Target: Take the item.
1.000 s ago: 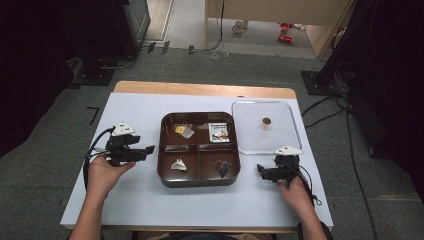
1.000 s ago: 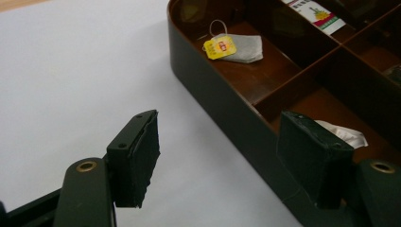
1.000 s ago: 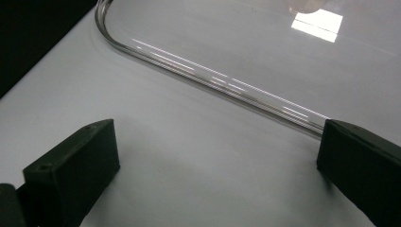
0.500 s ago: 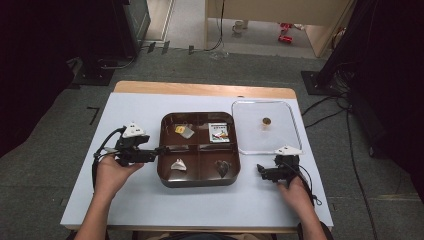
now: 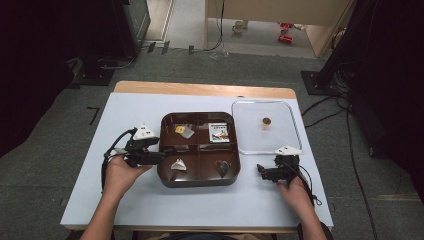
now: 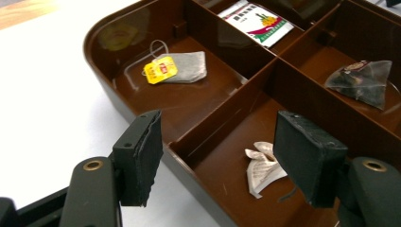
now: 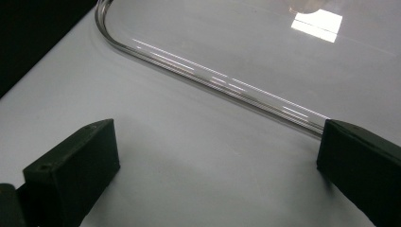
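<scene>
A brown four-compartment tray [image 5: 200, 184] sits mid-table. It holds a tea bag with a yellow tag [image 5: 184, 131] [image 6: 182, 67], a printed white packet [image 5: 218, 132] [image 6: 257, 21], a crumpled white tea bag [image 5: 178, 164] [image 6: 262, 165] and a dark pyramid tea bag [image 5: 223, 167] [image 6: 364, 82]. My left gripper [image 5: 166, 150] [image 6: 222, 161] is open at the tray's left wall [image 6: 208, 130], pointing at the white tea bag. Its jaws have just been closing a little, and the pads touch nothing. My right gripper [image 5: 260, 170] [image 7: 213, 165] rests open on the table right of the tray.
A clear lid [image 5: 285, 140] with a gold knob [image 5: 266, 120] lies flat right of the tray. Its rounded edge [image 7: 213, 78] runs just ahead of the right jaws. The white tabletop [image 5: 125, 115] ends in a wooden strip at the far side.
My left hand has carried its gripper to the right, from bare table up to the tray's left wall. The right hand has stayed where it was.
</scene>
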{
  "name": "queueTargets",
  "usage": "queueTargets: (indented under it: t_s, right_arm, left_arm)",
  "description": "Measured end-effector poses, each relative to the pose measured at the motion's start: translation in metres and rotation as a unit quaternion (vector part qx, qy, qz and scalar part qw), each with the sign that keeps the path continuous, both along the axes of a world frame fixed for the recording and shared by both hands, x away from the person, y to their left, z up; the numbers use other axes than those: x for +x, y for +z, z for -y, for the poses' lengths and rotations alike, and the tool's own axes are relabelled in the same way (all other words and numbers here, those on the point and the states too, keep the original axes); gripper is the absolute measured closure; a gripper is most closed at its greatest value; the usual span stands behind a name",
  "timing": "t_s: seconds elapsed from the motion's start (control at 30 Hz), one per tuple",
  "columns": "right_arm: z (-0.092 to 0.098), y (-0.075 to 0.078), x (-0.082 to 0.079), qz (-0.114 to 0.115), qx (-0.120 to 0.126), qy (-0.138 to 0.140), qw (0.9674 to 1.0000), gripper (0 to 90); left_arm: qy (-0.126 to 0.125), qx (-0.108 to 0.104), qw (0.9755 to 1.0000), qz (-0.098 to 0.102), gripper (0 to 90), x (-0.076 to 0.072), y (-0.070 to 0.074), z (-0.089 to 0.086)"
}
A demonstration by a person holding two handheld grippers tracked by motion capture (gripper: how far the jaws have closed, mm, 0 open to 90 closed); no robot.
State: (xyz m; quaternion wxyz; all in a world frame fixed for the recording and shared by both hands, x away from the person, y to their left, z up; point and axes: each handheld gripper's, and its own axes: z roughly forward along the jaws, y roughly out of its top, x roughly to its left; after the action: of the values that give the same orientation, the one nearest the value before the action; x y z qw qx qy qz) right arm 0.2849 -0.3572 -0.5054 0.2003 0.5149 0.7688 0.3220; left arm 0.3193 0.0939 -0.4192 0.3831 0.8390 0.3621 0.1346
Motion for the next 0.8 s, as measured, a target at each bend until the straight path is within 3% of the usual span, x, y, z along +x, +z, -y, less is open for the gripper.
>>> queueTargets:
  t_s: [0.3,0.47,0.7,0.8]
  right_arm:
    - [0.0,0.0,0.0,0.0,0.0,0.0,1.0,0.0]
    - [0.0,0.0,0.0,0.0,0.0,0.0,1.0,0.0]
    - [0.0,0.0,0.0,0.0,-0.001,0.0,1.0,0.0]
    - [0.0,0.0,0.0,0.0,-0.001,0.0,1.0,0.0]
  left_arm:
    - [-0.027,-0.002,0.9996,-0.002,38.9,0.0,-0.006,0.013]
    - [-0.042,0.002,0.9991,0.007,41.2,0.0,-0.009,0.017]
    - [-0.064,-0.001,0.998,-0.002,42.6,0.002,-0.013,0.025]
    - [-0.075,0.011,0.997,-0.013,43.0,0.003,-0.018,0.029]
